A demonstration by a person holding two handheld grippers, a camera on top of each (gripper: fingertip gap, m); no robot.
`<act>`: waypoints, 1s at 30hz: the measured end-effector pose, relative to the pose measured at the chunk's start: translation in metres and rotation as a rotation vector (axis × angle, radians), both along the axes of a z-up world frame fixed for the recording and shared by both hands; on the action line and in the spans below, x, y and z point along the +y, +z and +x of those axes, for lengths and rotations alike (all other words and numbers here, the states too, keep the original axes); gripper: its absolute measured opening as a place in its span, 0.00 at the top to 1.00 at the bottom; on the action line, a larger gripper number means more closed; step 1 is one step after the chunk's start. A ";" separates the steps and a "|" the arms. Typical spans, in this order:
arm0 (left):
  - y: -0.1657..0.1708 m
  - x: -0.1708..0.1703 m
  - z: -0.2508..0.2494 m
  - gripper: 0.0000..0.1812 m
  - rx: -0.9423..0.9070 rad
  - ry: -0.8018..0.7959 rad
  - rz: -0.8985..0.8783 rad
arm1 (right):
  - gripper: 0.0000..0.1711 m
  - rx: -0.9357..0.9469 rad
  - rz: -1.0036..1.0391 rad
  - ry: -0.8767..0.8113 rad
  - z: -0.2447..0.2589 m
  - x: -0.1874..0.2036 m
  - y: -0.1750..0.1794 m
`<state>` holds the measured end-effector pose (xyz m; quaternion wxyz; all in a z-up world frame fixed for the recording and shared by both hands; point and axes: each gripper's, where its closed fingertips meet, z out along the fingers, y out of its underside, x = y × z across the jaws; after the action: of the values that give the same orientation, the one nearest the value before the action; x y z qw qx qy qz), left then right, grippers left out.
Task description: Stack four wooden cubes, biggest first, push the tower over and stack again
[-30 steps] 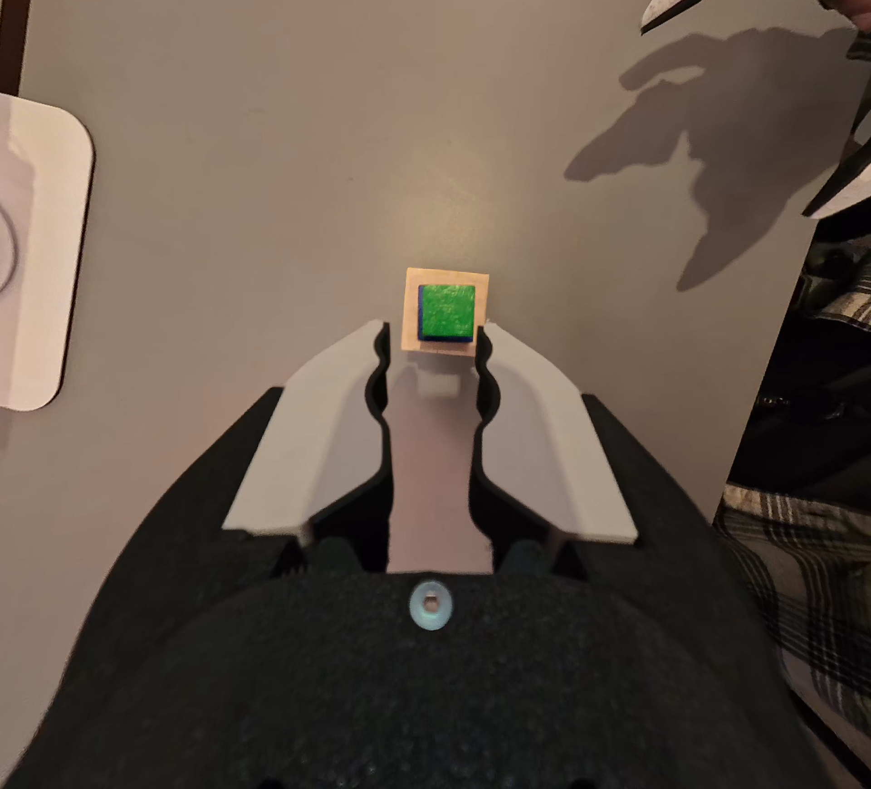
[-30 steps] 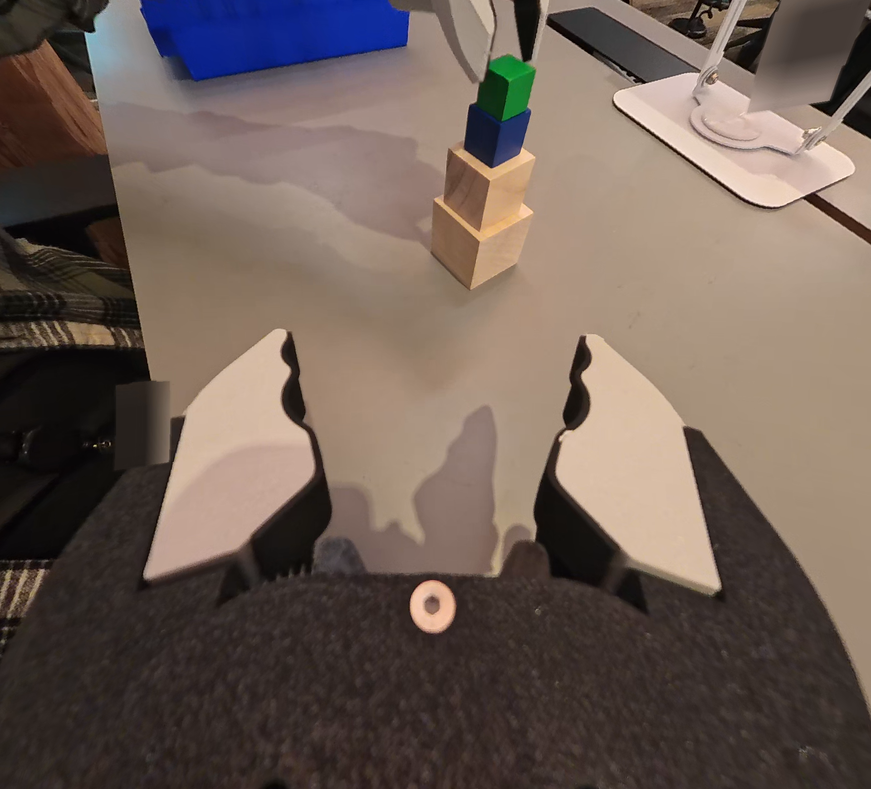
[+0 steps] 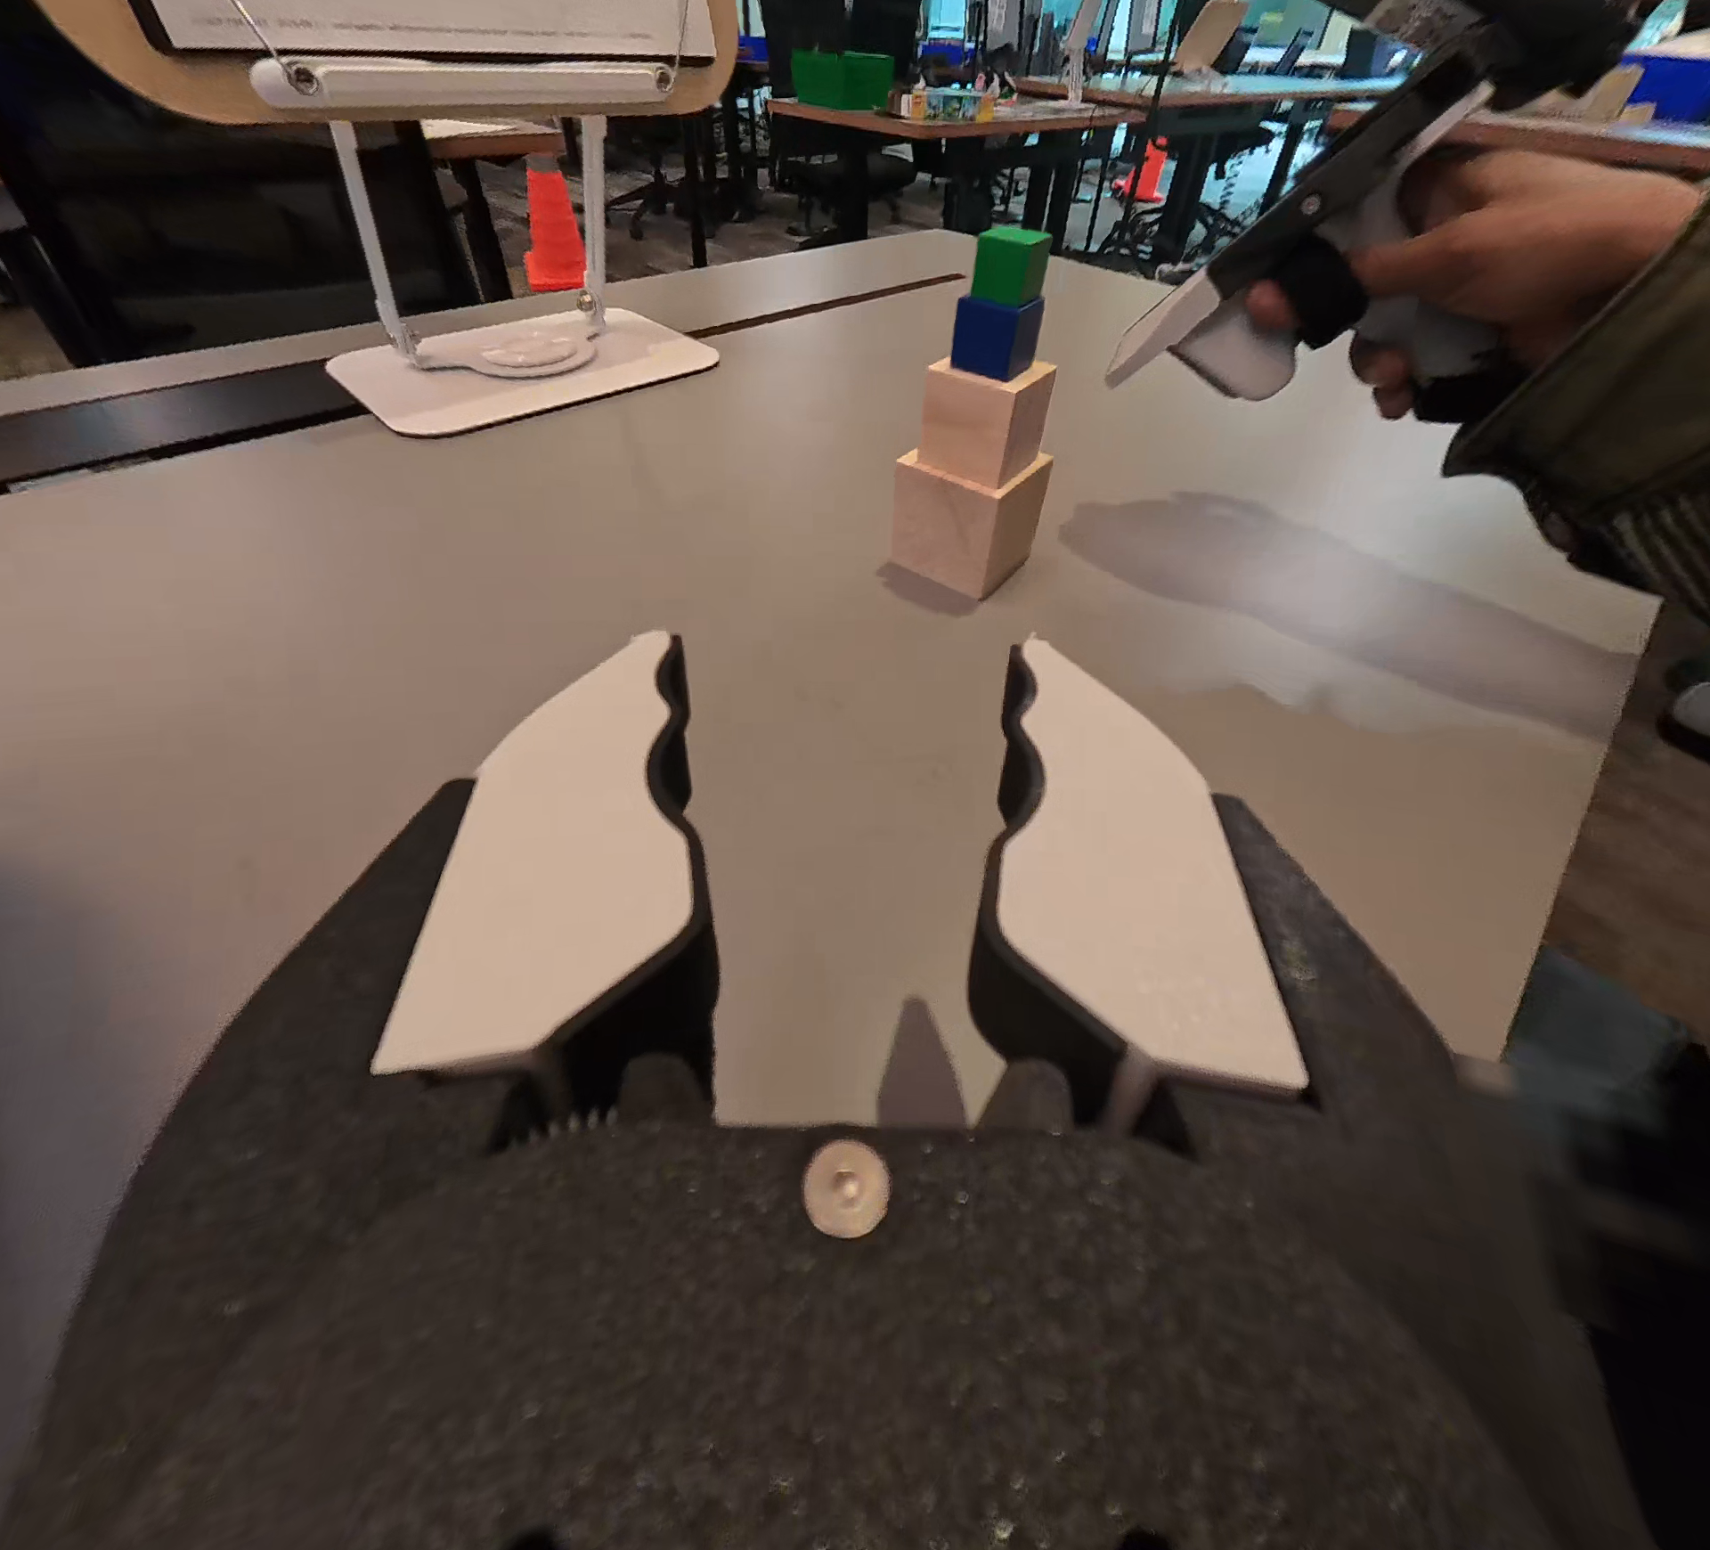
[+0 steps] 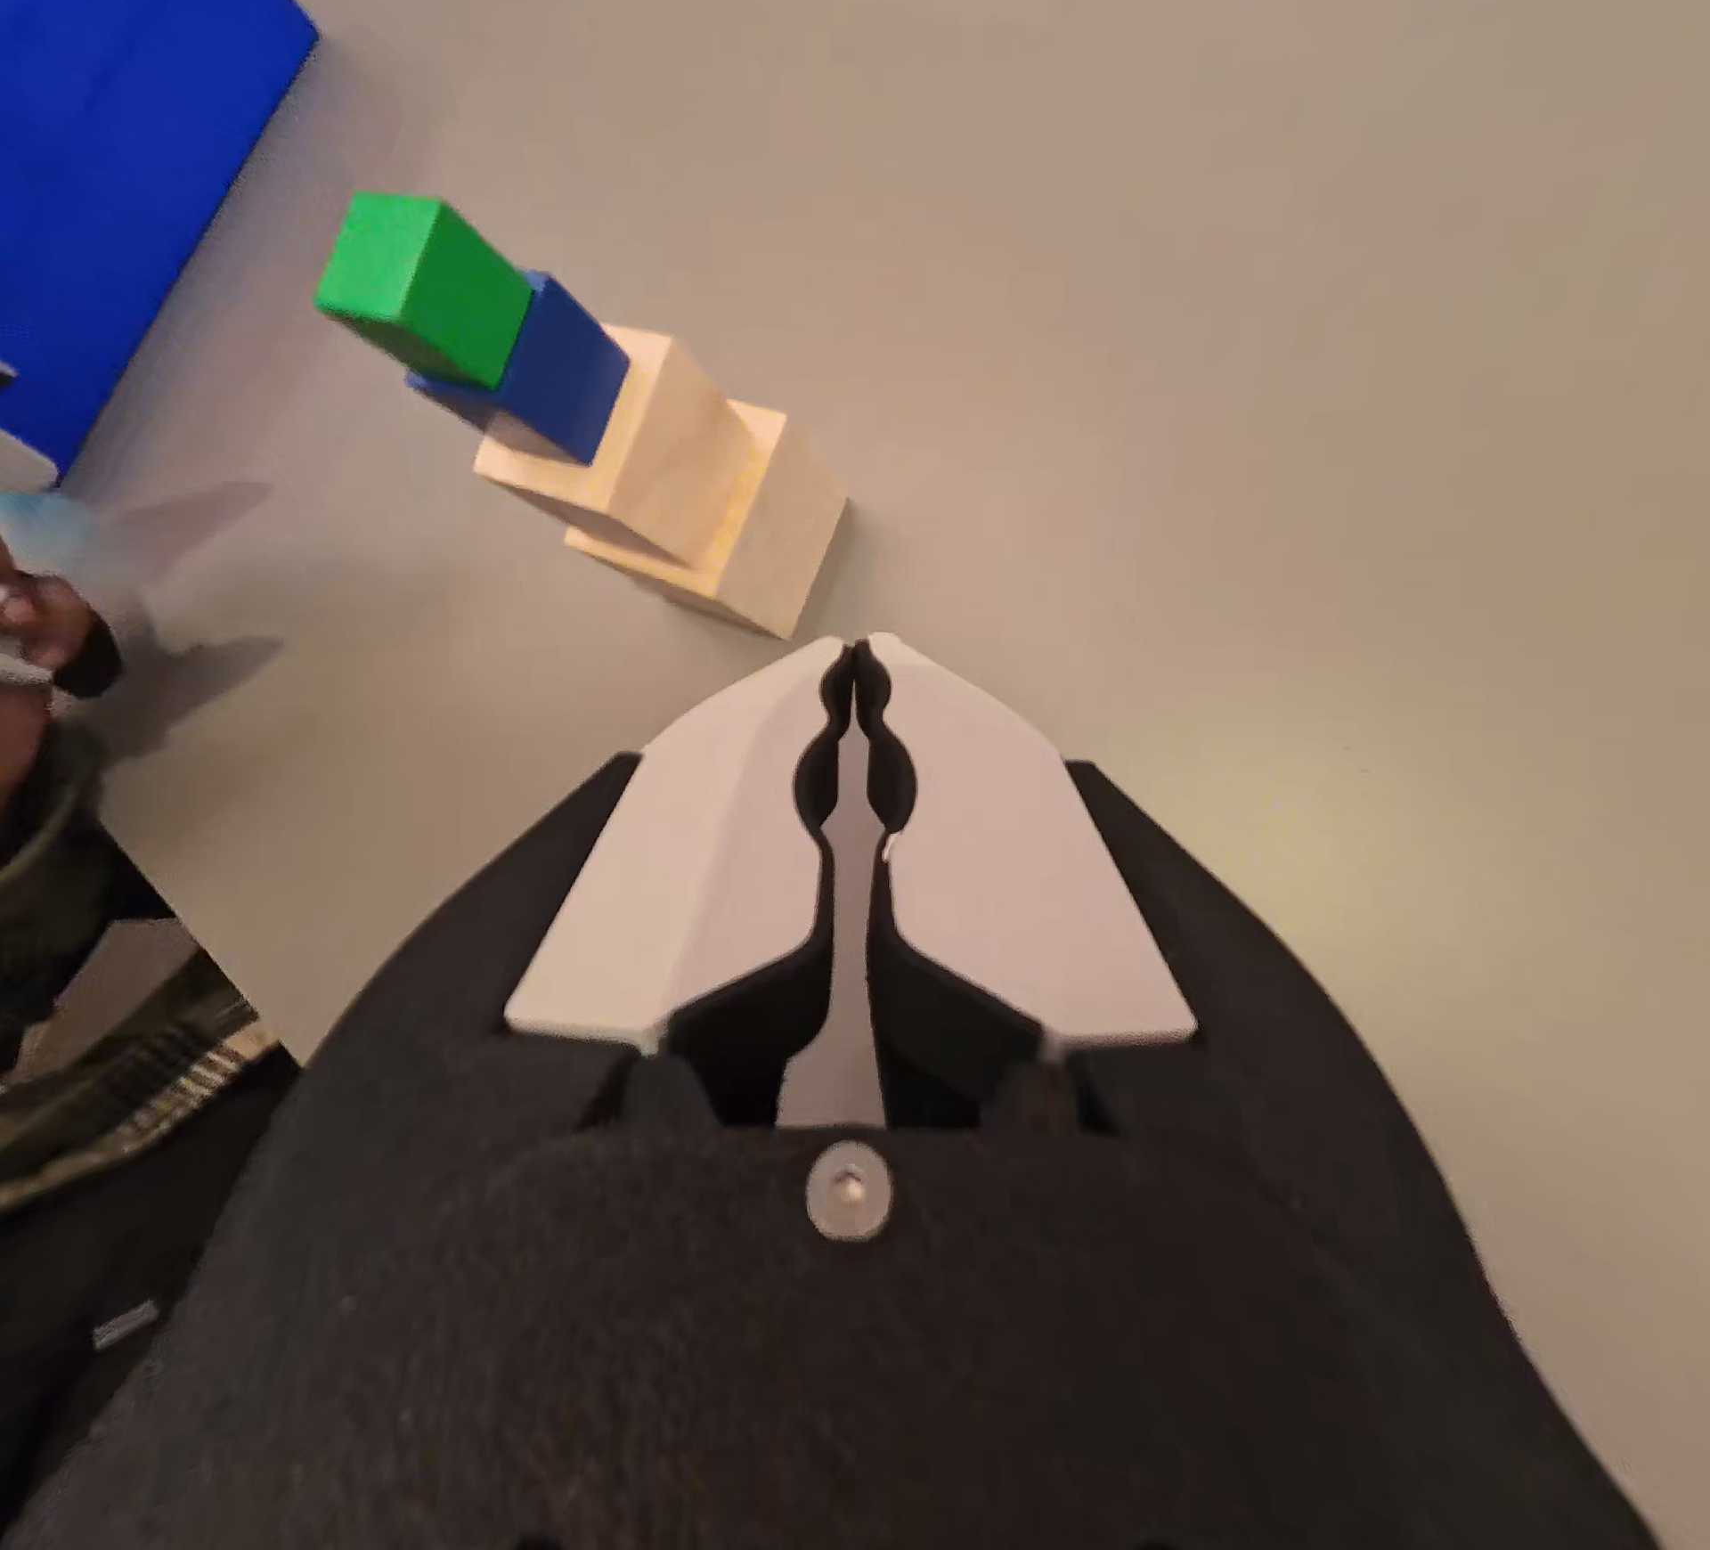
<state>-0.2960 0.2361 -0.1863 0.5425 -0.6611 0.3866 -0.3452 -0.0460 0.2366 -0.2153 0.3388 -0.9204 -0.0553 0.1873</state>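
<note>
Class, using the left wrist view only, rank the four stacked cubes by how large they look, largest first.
1. Bottom wooden cube
2. Upper wooden cube
3. Blue cube
4. Green cube, only slightly smaller than the blue.
All stand in one tower, so nearness hardly skews this.

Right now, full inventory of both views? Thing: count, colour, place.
Big cube: 1, plain wood, tower base, on the table.
Second cube: 1, plain wood, on the big cube.
Blue cube: 1, blue, third level.
Green cube: 1, green, top.
Table: 1, grey.
Stand: 1, white base, far left of the table, holds an instruction board.
Bin: 1, blue, on the table beyond the tower in the right wrist view.
Cones: 2, orange, on the floor behind.
Left gripper: 1, open, empty, short of the tower.
Right gripper: 1, shut, empty, tips near the tower's base.
</note>
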 end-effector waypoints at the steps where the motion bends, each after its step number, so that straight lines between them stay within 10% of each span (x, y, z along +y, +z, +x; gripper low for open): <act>1: 0.000 0.000 -0.003 0.64 -0.014 -0.002 -0.015 | 1.00 0.000 -0.018 -0.013 -0.004 0.003 -0.001; 26: 0.000 -0.011 -0.010 0.64 -0.053 -0.079 -0.071 | 1.00 -0.071 -0.037 0.141 -0.091 0.040 0.011; 30: -0.001 -0.012 -0.008 0.63 -0.058 -0.096 -0.069 | 0.71 -0.100 0.076 0.240 -0.077 0.029 0.025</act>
<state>-0.3041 0.2243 -0.1873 0.5131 -0.6500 0.3897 -0.4029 -0.1230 0.2660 -0.1902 0.3455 -0.9018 -0.1890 0.1781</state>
